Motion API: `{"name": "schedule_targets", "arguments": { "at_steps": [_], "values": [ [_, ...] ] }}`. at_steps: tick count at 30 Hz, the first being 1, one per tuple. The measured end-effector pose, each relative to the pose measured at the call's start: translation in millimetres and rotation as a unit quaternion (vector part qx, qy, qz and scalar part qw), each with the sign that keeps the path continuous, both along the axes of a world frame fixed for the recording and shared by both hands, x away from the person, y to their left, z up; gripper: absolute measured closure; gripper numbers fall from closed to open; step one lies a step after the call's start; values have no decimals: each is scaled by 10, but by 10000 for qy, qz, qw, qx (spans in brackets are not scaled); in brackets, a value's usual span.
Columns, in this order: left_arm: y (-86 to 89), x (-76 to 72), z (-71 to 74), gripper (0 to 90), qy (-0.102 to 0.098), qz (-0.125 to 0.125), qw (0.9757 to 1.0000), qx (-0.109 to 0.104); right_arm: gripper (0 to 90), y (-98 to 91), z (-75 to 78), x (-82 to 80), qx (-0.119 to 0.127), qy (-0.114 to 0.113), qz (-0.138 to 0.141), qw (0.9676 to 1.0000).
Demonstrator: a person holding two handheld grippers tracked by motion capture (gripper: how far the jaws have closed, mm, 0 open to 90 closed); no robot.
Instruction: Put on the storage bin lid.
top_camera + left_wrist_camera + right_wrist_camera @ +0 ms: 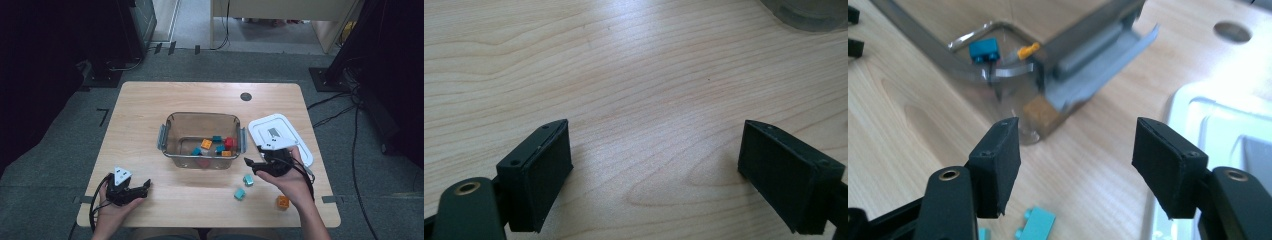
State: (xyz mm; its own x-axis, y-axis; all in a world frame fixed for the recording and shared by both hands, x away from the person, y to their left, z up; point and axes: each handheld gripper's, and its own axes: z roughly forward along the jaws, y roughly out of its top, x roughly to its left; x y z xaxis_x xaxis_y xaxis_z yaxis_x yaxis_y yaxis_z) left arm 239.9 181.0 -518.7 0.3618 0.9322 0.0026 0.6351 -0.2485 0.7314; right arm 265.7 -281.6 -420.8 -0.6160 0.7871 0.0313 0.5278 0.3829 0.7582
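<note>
Right gripper (253,167) jaws apart, empty; lower squarely over nearest teal brick (248,180), close gently, carry to container (172,120). Left gripper (143,186) released, idle.

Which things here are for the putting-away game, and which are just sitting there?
For the job:
- clear tub with bricks inside
- two teal bricks on the table
- orange brick
- right gripper, open above the teal bricks

Just sitting there:
- white lid beside the tub
- left gripper, open, resting on the table
</note>
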Motion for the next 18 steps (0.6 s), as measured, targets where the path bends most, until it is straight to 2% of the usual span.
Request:
{"name": "schedule_targets", "arguments": {
  "at_steps": [4, 8, 12, 18],
  "values": [
    [-2, 5, 0, 136, -1, -7, 10000, 0, 369, -15, -153, -29, -7, 131, 3, 9999],
    [-5, 9, 0, 136, -1, -14, 10000, -5, 387, -53, -289, -46, 140, 219, -92, 9996],
    [-6, 12, -1, 136, -4, -30, 10000, -4, 401, -83, -400, -67, 98, 347, -105, 9993],
    [-6, 14, 0, 137, -1, -41, 10000, -2, 433, -112, -616, -120, 137, 664, -158, 9976]
  ]
}}
